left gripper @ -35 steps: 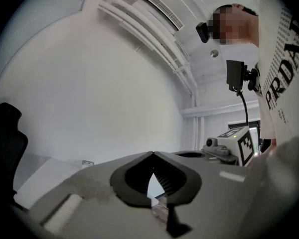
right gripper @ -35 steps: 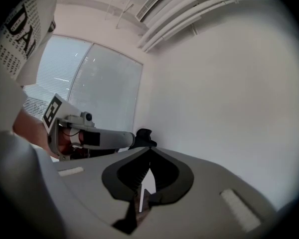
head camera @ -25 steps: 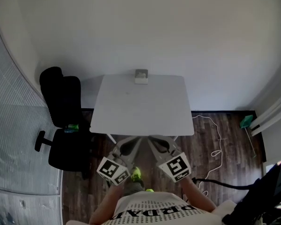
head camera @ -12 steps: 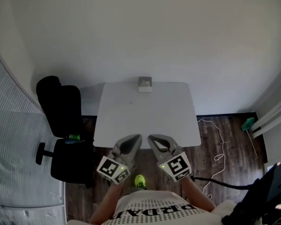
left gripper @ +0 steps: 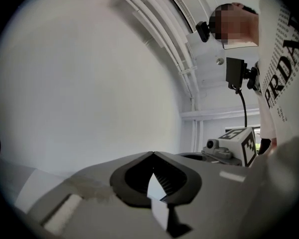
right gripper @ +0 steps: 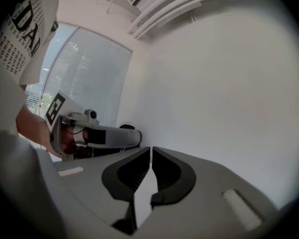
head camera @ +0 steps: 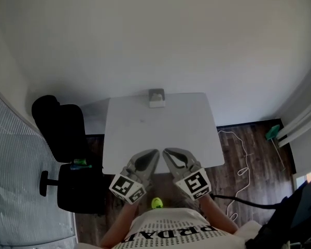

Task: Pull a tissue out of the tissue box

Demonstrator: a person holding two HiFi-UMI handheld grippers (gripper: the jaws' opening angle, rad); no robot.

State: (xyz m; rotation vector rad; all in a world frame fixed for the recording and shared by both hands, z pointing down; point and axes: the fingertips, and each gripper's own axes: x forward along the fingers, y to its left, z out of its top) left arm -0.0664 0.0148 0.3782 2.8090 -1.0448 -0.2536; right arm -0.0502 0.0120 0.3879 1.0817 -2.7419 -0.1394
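Observation:
The tissue box (head camera: 156, 98) is a small pale box at the far edge of the white table (head camera: 135, 139), against the wall. My left gripper (head camera: 154, 153) and right gripper (head camera: 164, 152) hang side by side over the table's near edge, far short of the box. Both are shut with nothing between the jaws. The left gripper view shows its tips (left gripper: 152, 153) meeting against the bare wall; the right gripper view shows its tips (right gripper: 151, 148) nearly touching. The box is out of sight in both gripper views.
A black office chair (head camera: 67, 139) stands left of the table. A white cable (head camera: 242, 154) lies on the dark wood floor at the right, with a green object (head camera: 272, 133) by the wall. A black device (head camera: 290, 219) sits at lower right.
The head view has shifted forward: the table and tissue box sit lower and nearer, and both grippers now reach over the table's near edge. Both stay shut.

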